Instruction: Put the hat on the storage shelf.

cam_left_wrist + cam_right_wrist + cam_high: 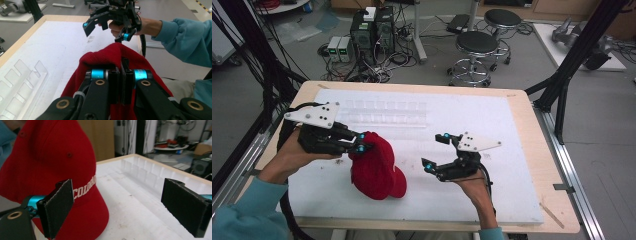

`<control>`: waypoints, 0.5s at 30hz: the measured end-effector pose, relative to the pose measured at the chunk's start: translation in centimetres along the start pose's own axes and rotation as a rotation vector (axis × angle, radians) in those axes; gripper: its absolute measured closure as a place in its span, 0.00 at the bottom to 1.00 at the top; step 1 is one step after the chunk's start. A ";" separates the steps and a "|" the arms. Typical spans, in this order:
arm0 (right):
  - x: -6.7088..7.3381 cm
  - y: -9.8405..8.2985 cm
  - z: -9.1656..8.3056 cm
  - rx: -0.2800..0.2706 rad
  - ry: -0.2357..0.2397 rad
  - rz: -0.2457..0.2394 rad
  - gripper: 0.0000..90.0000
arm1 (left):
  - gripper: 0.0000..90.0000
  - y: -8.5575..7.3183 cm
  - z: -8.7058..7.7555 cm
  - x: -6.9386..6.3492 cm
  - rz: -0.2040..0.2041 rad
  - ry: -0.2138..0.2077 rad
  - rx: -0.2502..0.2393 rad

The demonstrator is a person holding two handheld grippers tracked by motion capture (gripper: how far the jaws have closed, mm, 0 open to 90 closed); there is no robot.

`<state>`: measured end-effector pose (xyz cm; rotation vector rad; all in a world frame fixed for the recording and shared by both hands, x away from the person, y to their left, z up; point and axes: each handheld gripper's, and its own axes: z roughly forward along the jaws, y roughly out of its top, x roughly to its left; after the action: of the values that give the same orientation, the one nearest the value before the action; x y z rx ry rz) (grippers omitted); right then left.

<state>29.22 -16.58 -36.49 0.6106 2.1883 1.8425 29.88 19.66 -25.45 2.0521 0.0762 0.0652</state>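
Red cap lifted at one edge, second grip not yet made.

The left gripper (360, 142) has its jaws clamped on the back edge of the red ribbed-fabric baseball cap (376, 172), whose brim rests on the white foam-covered worktop (492, 190). The right gripper (435, 151) hovers just beside the cap, jaws spread wide and empty; judging by this, the handling has only begun.

Both grippers, left gripper (361, 142) and right gripper (435, 150), are black linkage builds with cyan rollers near the tips, brass-ringed pivots and flat black jaw pads. Grey three-cornered plates with dark holes on top, black cables trailing, teal sleeves (242, 212) at lower left.
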 end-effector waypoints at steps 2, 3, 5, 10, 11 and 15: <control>0.1 0.2 1.1 0.020 0.041 -0.013 0.11 | 0.97 -0.1 -0.1 0.0 0.005 -0.006 0.002; 0.2 0.3 1.6 0.029 0.058 -0.017 0.11 | 0.97 -0.1 -0.1 0.0 0.005 -0.009 0.004; 0.3 0.4 2.0 0.029 0.076 -0.025 0.11 | 0.97 -0.2 -0.2 -0.1 0.007 -0.011 0.011; 0.2 0.7 3.4 0.044 0.163 -0.034 0.11 | 0.97 -0.2 -0.3 -0.2 0.014 -0.018 0.019; 0.2 0.7 3.6 0.041 0.190 -0.028 0.11 | 0.97 -0.2 -0.3 -0.2 0.013 -0.021 0.016; 0.4 1.0 5.0 0.063 0.258 -0.042 0.11 | 0.97 -0.2 -0.1 -0.2 0.017 -0.031 0.016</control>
<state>31.11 -11.85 -36.41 0.3507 2.4073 1.9311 29.66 19.86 -25.59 2.0696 0.0397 0.0437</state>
